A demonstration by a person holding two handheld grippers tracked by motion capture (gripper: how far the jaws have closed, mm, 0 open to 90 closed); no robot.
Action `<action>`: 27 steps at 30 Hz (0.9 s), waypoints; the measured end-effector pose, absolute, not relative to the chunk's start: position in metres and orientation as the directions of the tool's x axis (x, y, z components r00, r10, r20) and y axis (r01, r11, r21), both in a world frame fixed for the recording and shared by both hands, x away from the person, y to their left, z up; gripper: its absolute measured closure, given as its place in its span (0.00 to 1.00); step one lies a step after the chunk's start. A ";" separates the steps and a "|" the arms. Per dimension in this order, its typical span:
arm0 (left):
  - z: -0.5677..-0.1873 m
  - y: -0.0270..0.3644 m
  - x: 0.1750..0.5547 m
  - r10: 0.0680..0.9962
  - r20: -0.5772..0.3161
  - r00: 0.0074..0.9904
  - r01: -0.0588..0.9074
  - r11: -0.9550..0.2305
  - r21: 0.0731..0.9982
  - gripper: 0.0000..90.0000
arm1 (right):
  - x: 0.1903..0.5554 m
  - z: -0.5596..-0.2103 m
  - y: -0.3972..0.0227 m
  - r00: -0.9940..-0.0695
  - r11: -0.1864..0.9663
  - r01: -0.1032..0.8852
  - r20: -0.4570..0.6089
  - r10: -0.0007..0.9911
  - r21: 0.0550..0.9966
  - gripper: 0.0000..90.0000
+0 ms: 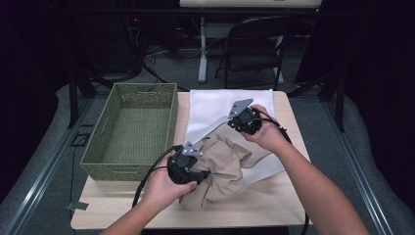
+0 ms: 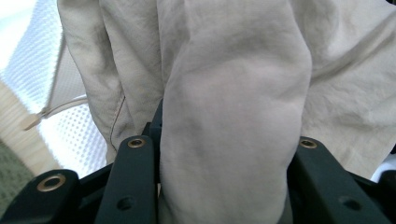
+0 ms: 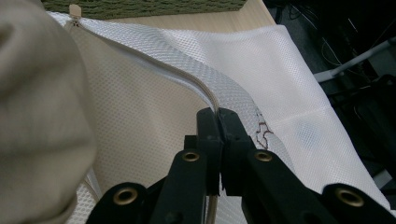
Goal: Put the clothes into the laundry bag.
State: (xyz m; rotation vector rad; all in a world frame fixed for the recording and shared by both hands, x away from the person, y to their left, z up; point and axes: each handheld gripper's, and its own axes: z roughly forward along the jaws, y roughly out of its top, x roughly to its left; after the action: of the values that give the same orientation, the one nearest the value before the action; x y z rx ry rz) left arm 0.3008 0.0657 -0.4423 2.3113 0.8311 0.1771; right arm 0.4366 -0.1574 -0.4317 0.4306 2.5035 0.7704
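A crumpled beige garment (image 1: 222,166) lies bunched at the middle of the table, partly on a white mesh zip bag (image 1: 210,105). My left gripper (image 1: 199,174) is at the garment's left side, shut on a thick fold of the beige cloth (image 2: 233,93), which bulges between the jaws. My right gripper (image 1: 234,125) is above the garment's far side, shut on the bag's zipper edge (image 3: 212,100) and holding that edge up off the table. In the right gripper view, the garment (image 3: 37,116) bulges at the left beside the bag's opening.
A green woven basket (image 1: 122,171) stands at the table's left, close to my left hand. The wooden table (image 1: 147,200) has bare room along its front edge. A dark folding chair (image 1: 254,46) and a desk leg stand beyond the far edge.
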 end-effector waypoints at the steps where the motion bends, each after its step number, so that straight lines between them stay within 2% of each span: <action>1: -0.444 0.063 0.301 0.607 -0.091 0.789 0.517 -0.577 0.632 0.67 | 0.437 -0.431 -0.157 -0.835 0.793 0.152 -0.353 0.422 0.589 0.98; 13: -0.460 0.039 0.317 0.596 -0.086 0.798 0.519 -0.609 0.599 0.67 | 0.434 -0.430 -0.157 -0.833 0.792 0.148 -0.357 0.422 0.592 0.98; 27: -0.476 0.023 0.337 0.641 -0.097 0.761 0.563 -0.579 0.590 0.67 | 0.429 -0.427 -0.157 -0.835 0.795 0.134 -0.365 0.412 0.591 0.98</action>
State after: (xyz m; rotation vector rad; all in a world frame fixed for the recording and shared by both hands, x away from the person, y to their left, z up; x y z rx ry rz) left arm 0.3365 0.0229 -0.4763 2.3433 0.8974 0.1675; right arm 0.4287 -0.1571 -0.4268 0.4074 2.4972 0.7725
